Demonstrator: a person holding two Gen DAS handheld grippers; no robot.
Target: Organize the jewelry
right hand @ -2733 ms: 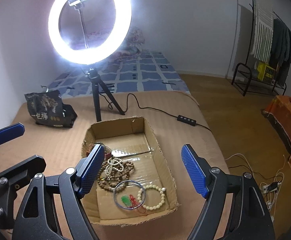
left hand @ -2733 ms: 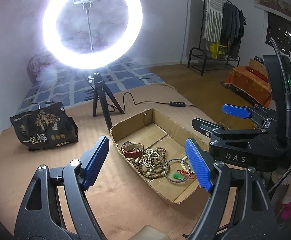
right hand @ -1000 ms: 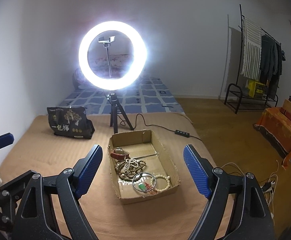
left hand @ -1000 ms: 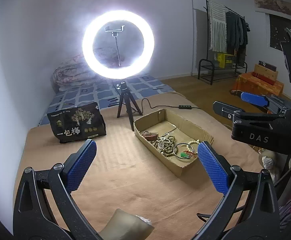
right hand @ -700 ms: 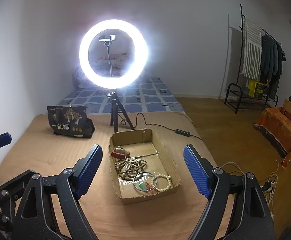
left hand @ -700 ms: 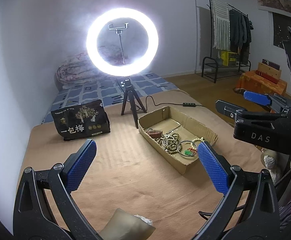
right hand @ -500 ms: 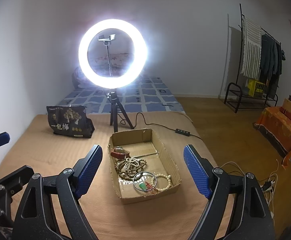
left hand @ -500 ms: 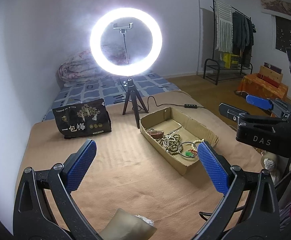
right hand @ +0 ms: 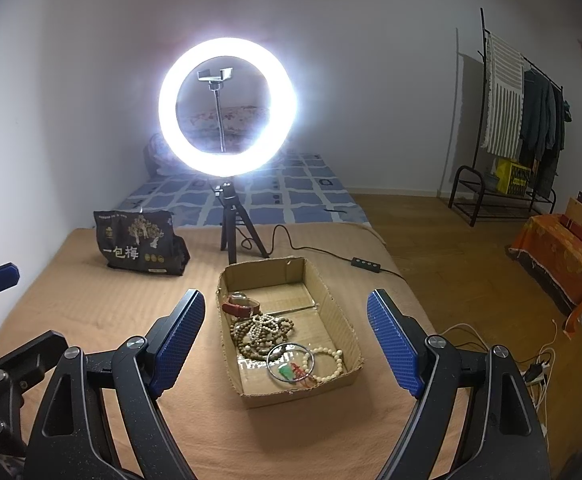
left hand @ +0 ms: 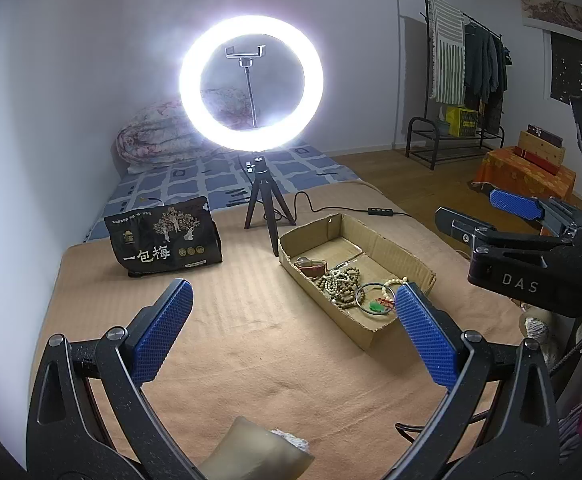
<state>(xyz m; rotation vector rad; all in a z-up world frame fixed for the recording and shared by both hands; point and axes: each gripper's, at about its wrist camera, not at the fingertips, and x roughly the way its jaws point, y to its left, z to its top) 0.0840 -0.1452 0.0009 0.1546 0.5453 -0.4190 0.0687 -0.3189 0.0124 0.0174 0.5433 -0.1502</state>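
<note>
Both tongs have drawn back and up since the earliest frames, so the cardboard box sits farther ahead and the ring light stands whole in view. Left tongs and right tongs both gape wide, empty, above the tan blanket. The box lies ahead between the right tongs' pads and ahead-right of the left tongs, holding a watch, bead strings, a bangle and a pale bead bracelet; black bag far ahead-left.

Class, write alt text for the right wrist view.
A cardboard box of jewelry sits on a tan blanket, framed by the open, empty right tool. A lit ring light stands behind it, a black bag to its left.
</note>
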